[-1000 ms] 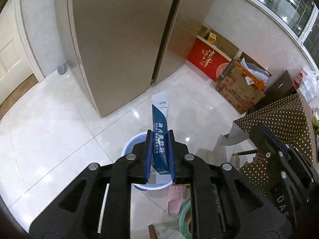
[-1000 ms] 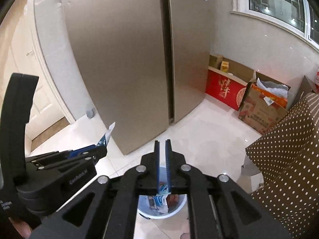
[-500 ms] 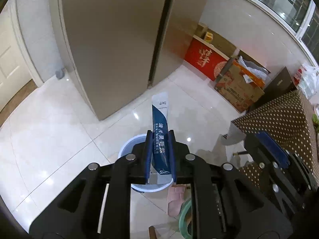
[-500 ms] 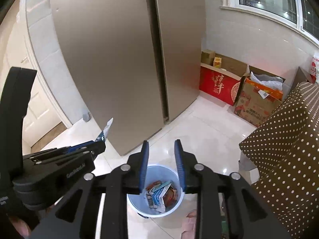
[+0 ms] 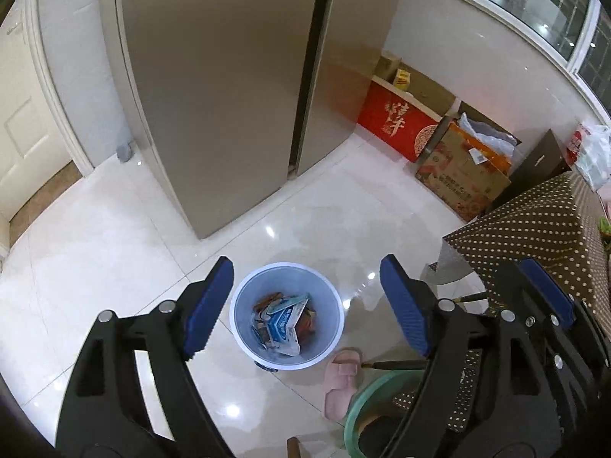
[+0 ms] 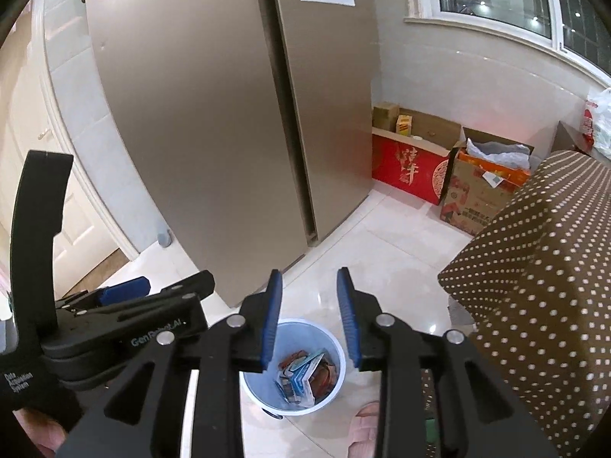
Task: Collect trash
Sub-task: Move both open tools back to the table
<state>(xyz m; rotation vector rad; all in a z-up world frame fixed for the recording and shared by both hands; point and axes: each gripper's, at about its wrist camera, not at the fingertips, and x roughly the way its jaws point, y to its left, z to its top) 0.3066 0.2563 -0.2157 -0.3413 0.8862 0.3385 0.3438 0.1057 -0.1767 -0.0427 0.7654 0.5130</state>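
Both grippers are hanging over the white bin (image 5: pixel 286 315) on the tiled floor (image 5: pixel 95 252). The left gripper (image 5: pixel 305 297) is opening its jaws wide with nothing between them, and the right gripper (image 6: pixel 310 316) is sitting released and empty. The wrappers (image 5: pixel 284 322) are lying inside the bin, beside a pink slipper (image 5: pixel 341 383).

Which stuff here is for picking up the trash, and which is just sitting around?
For the job:
- round pale blue plastic bin
- crumpled wrappers inside it
- left gripper, opening, nothing between
- right gripper, open, empty

Just lying about:
- tall bronze fridge
- red cardboard box
- pink slipper
- brown dotted tablecloth
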